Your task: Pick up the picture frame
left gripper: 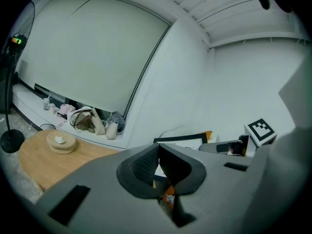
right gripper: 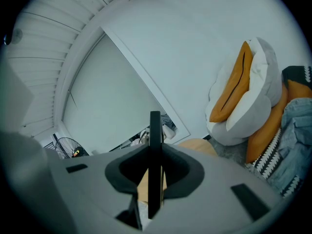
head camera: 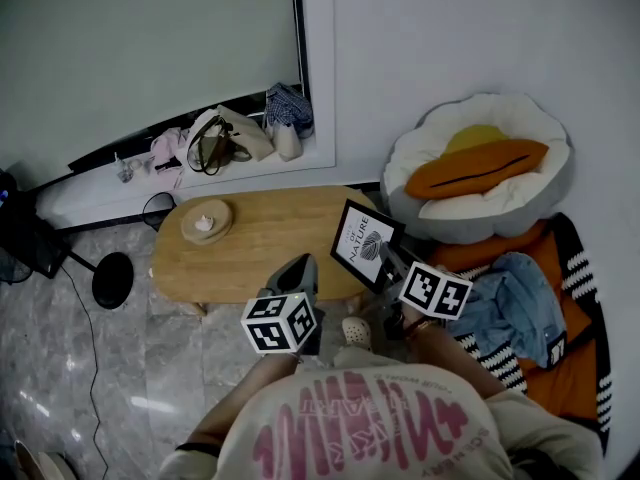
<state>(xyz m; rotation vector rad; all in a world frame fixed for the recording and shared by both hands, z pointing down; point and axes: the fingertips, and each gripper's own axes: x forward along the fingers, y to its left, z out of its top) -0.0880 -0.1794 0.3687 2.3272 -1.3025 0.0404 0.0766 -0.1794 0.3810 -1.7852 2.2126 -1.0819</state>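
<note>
The right claw (right gripper: 155,177) is clenched on the frame (head camera: 365,243), its pads pressing on the two faces while one thin side runs straight up between the jaws. That is probably the surest hold for a flat, rigid thing: pinched across its thickness it should not swing, and the print faces away from the pads. The grip sits at the frame's lower right side, so most of it stands out ahead of and above the claw, leaning back with its face turned up toward the head view. It is over the end of the table (head camera: 262,243) that lies just ahead of this claw; whether its lowest corner touches the wood or hangs free cannot be told. The left claw (left gripper: 159,165) is closed on nothing, its jaws meeting, and waits just beside the frame's other side, likely ready to steady it if it tips. A cushion (head camera: 478,173) lies well beyond the right claw, to its right. The frame is a small rectangle with a narrow black border around a white sheet, which bears a grey leaf drawing and the word NATURE. Edge-on it shows as a slim black bar.
</note>
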